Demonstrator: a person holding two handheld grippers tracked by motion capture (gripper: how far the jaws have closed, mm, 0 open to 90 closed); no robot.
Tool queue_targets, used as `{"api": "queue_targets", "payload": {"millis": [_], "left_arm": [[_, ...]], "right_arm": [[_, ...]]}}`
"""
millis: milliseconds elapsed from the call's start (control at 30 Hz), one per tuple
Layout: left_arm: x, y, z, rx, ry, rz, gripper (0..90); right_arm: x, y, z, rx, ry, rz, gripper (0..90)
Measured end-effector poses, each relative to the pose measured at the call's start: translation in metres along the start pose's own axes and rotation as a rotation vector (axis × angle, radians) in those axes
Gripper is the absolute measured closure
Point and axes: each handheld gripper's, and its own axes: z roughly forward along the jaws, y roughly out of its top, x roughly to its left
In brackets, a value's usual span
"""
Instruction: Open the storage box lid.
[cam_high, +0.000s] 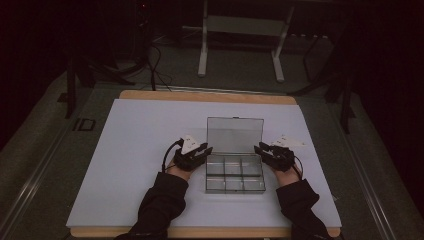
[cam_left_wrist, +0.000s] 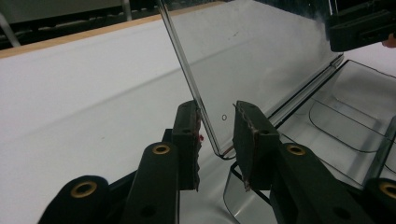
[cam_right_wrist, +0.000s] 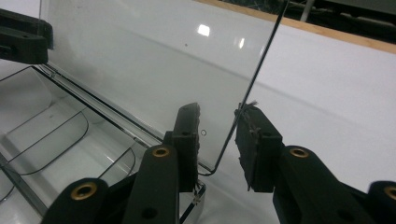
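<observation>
Dim room, dark floor, a white metal stand at twelve o'clock beyond the white surface (cam_high: 130, 165) with its wooden edging. Your clear plastic organiser box (cam_high: 235, 176) sits just right of centre, its hinged lid (cam_high: 235, 135) raised at twelve o'clock of the compartmented tray. Your left claw (cam_left_wrist: 217, 133) straddles the lid's left edge near the hinge corner; the jaws stand apart around it, with a gap between the pads and the plastic, so nothing is gripped. Your right claw (cam_right_wrist: 219, 135) straddles the opposite edge likewise, jaws parted, not clamping. Risk, as judged: the lid stands unsupported and could drop shut or fall back; a withdrawing pad could catch the thin edge and drag the light box. Material: rigid, glossy, transparent plastic, thin-walled, rounded dividers; pads dark, rough-faced.
</observation>
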Motion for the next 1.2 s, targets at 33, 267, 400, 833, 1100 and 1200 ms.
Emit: {"api": "queue_targets", "payload": {"millis": [33,267,400,833,1100,1200], "left_arm": [[0.000,0.000,0.001,0.000,0.001,-0.004,72.5],[0.001,0.001,0.003,0.014,-0.006,-0.048,71.2],[0.001,0.003,0.005,0.021,-0.003,-0.059,69.7],[0.002,0.007,0.010,0.056,-0.007,-0.119,63.6],[0.000,0.009,0.011,0.069,0.010,-0.117,62.2],[-0.001,0.009,0.011,0.066,0.016,-0.118,61.6]], "right_arm": [[-0.001,0.000,0.000,0.000,0.003,0.004,69.3],[-0.001,0.000,0.002,0.012,0.005,0.017,66.5],[-0.001,-0.001,0.003,0.020,0.011,0.034,65.5],[-0.004,-0.002,0.005,0.042,0.028,0.086,63.8],[-0.004,-0.001,0.006,0.048,0.026,0.096,63.8],[-0.004,-0.001,0.006,0.049,0.026,0.102,63.6]]}}
